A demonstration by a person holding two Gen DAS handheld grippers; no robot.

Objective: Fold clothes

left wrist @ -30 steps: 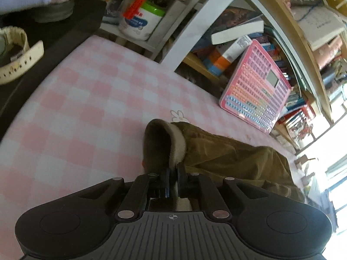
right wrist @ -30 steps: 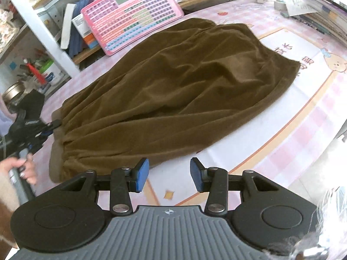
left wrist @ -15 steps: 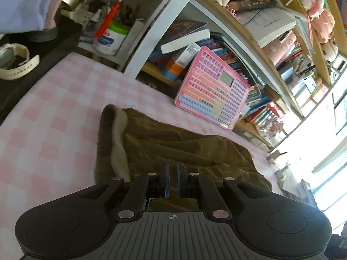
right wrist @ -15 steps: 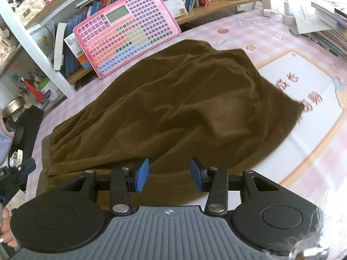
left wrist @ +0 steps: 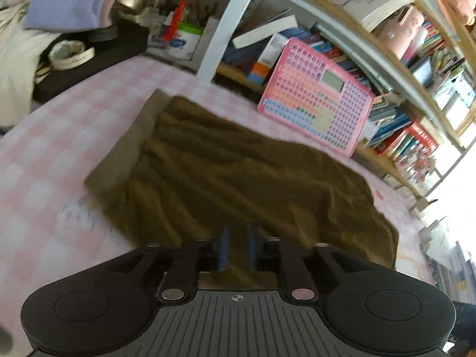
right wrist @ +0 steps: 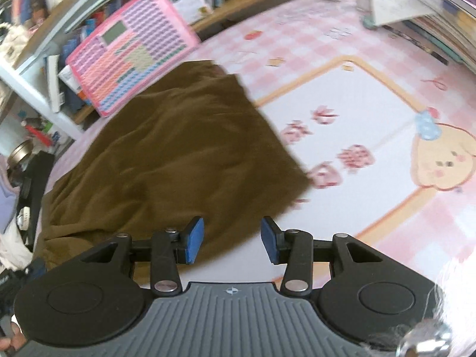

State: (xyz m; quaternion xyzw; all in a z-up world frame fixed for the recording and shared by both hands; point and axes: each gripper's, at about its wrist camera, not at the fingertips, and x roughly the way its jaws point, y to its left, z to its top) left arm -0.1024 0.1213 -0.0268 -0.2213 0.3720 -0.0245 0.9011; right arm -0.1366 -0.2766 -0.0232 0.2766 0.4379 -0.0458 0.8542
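A brown corduroy skirt (left wrist: 238, 172) lies spread on the pink checked table cover (left wrist: 44, 154), its lighter waistband (left wrist: 125, 142) at the left. My left gripper (left wrist: 238, 247) is above the skirt's near edge, its blue pads a small gap apart with brown cloth showing between them; I cannot tell whether it holds any. The skirt also shows in the right wrist view (right wrist: 166, 154). My right gripper (right wrist: 232, 239) is open and empty, over the skirt's near hem edge.
A pink toy keyboard (left wrist: 318, 113) leans on the bookshelf behind the skirt, also in the right wrist view (right wrist: 131, 50). A black tray with a watch (left wrist: 71, 53) sits far left. Stacked books (right wrist: 431, 9) stand at the right. A cartoon mat (right wrist: 372, 136) lies right of the skirt.
The left gripper has pulled back and risen, its pads have parted a little, and the waistband now lies flat. The right gripper moved toward the hem; the skirt's right part looks narrower.
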